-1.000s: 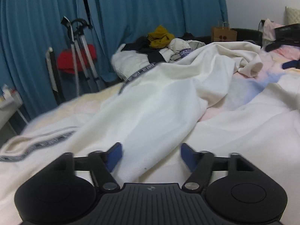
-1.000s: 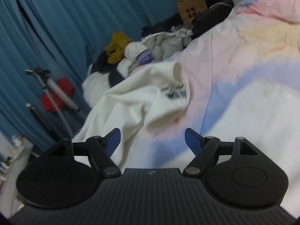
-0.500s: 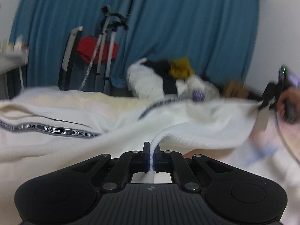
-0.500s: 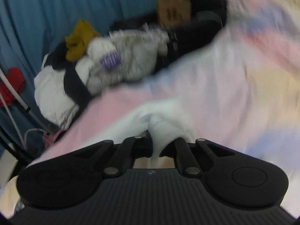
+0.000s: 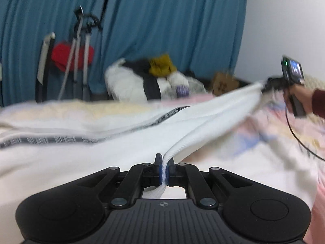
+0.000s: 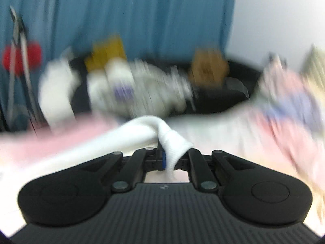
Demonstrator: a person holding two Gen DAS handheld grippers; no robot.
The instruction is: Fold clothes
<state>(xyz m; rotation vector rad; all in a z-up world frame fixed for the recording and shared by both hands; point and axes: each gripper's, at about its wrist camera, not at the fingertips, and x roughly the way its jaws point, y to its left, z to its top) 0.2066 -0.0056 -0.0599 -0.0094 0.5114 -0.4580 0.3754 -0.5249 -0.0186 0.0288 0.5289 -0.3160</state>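
Note:
A white garment [image 5: 126, 140] with a black lettered stripe lies across the bed. My left gripper [image 5: 165, 169] is shut on a bunched fold of it, the cloth coming out between the fingers. From there the cloth runs taut up to the right, where my right gripper [image 5: 268, 84] pinches its far end, held by a hand in a dark red sleeve [image 5: 319, 103]. In the right wrist view, my right gripper [image 6: 169, 158] is shut on a white ribbed edge of the garment [image 6: 142, 130], lifted off the bed. That view is motion-blurred.
The pastel bedsheet [image 5: 284, 142] covers the bed. A pile of clothes [image 5: 150, 81], white, black and mustard, sits at the far edge before blue curtains [image 5: 162, 20]. A brown paper bag [image 5: 223, 83] stands to its right. A red chair with metal poles [image 5: 75, 57] stands left.
Both grippers went from open to shut on the white garment a second ago. Since then they have lifted and pulled it apart, stretching the cloth between them.

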